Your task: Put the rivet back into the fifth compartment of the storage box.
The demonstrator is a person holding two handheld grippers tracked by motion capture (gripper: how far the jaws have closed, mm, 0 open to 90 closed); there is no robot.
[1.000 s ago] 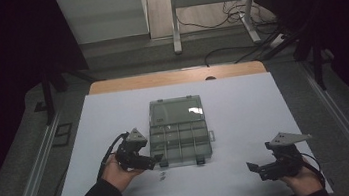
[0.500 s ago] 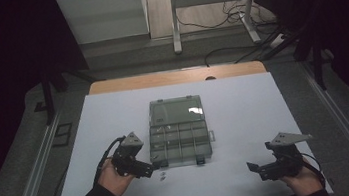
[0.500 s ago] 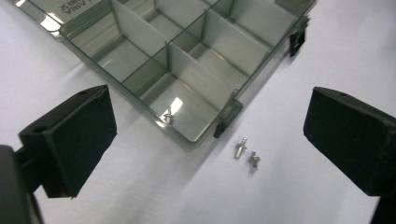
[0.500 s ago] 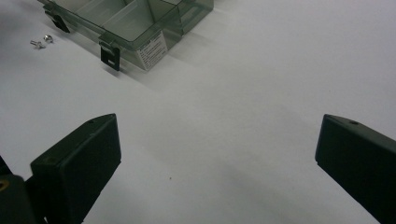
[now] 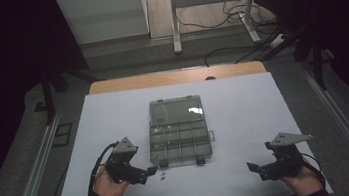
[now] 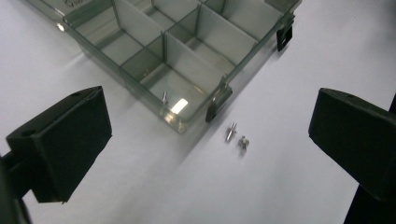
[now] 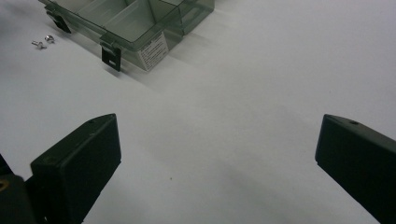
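Observation:
A clear compartment box (image 5: pixel 179 138) lies open at the middle of the white table, its lid (image 5: pixel 175 110) folded back on the far side. Two small screws (image 5: pixel 161 176) (image 6: pixel 230 131) (image 7: pixel 38 44) lie on the table just in front of the box's near left corner. Another screw (image 6: pixel 164 96) rests inside the near corner compartment. My left gripper (image 5: pixel 147 174) (image 6: pixel 210 154) is open, its jaws spread either side of the loose screws and a little short of them. My right gripper (image 5: pixel 253 169) (image 7: pixel 215 163) is open over bare table at the near right, well away from the box (image 7: pixel 140 23).
The white table top (image 5: pixel 245 114) ends at a wooden strip (image 5: pixel 175 78) on the far side. Metal rails (image 5: pixel 35 170) run along both sides. Cables and a frame stand on the floor beyond. Black latches (image 6: pixel 217 103) stick out from the box's near wall.
My left gripper has drawn back toward the near left, away from the box front, leaving the two screws on the table. The right gripper has barely moved.

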